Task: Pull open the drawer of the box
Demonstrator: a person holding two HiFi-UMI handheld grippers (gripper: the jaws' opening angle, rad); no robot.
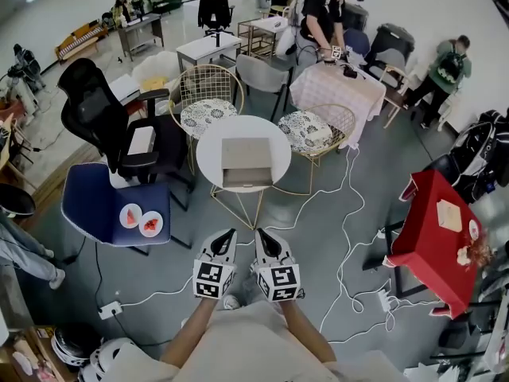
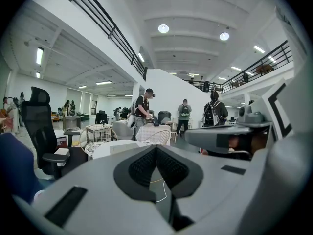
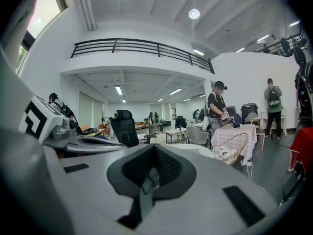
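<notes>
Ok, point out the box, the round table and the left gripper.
box [image 1: 246,153], head view, middle of its top.
round table [image 1: 208,156], head view, bare top left of box.
left gripper [image 1: 233,231], head view, between its closed fingertips.

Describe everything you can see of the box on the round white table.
The box is low, rectangular and tan, cardboard by the look. It lies flat near the middle of the round white table, its broad top facing up and a narrow front side turned toward the person. Nothing juts out of it, so it looks shut; no handle can be made out. Only the table touches it.
</notes>
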